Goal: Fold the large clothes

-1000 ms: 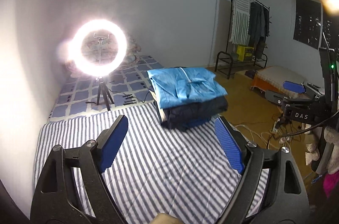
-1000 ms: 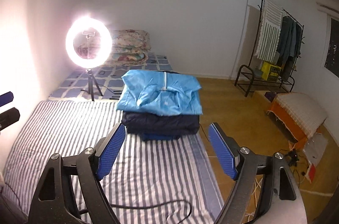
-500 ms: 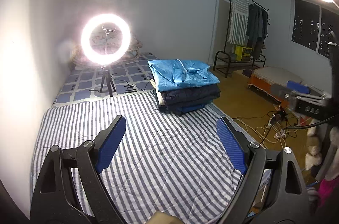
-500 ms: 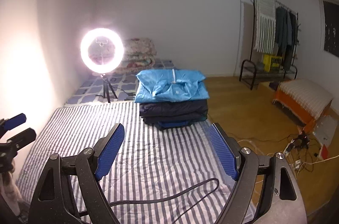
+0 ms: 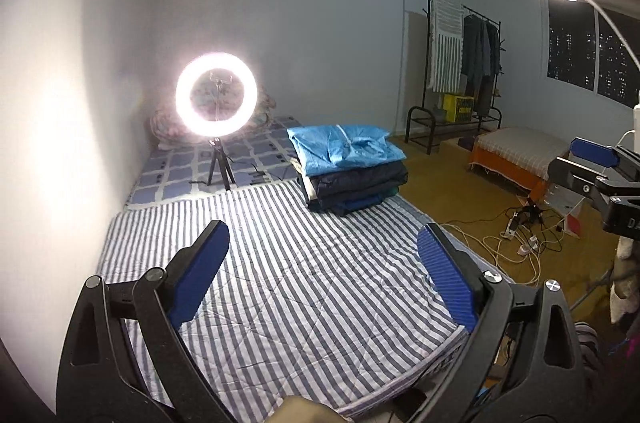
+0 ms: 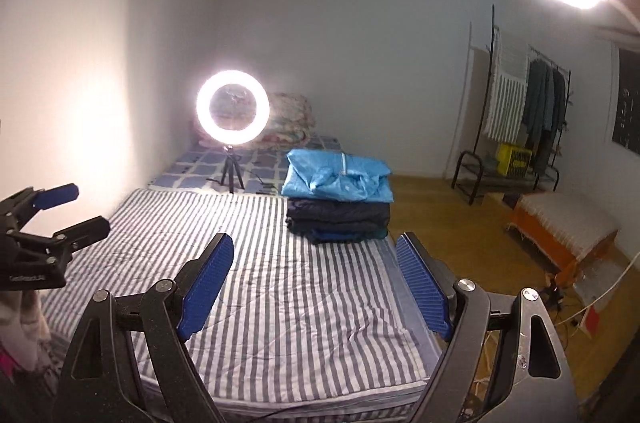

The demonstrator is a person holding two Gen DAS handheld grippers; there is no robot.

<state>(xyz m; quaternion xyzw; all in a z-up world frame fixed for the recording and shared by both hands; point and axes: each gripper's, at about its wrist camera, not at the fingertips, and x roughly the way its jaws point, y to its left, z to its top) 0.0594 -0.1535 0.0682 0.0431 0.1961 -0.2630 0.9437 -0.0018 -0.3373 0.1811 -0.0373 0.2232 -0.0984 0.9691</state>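
Observation:
A stack of folded clothes (image 5: 348,167) sits at the far right of the striped mattress (image 5: 304,287), with a light blue jacket (image 6: 338,177) on top of dark garments. My left gripper (image 5: 322,263) is open and empty, held above the near half of the mattress. My right gripper (image 6: 314,265) is open and empty too, well short of the stack. The right gripper shows at the right edge of the left wrist view (image 5: 592,167), and the left gripper shows at the left edge of the right wrist view (image 6: 52,211).
A lit ring light on a tripod (image 5: 216,103) stands on the checked mattress behind, with bedding (image 6: 290,121) against the wall. A clothes rack (image 5: 464,63) and an orange low bed (image 5: 516,151) stand right. Cables (image 5: 516,243) lie on the wooden floor.
Both grippers have pulled back and risen away from the stack, so the stack looks smaller and more of the striped mattress shows. Both stayed open.

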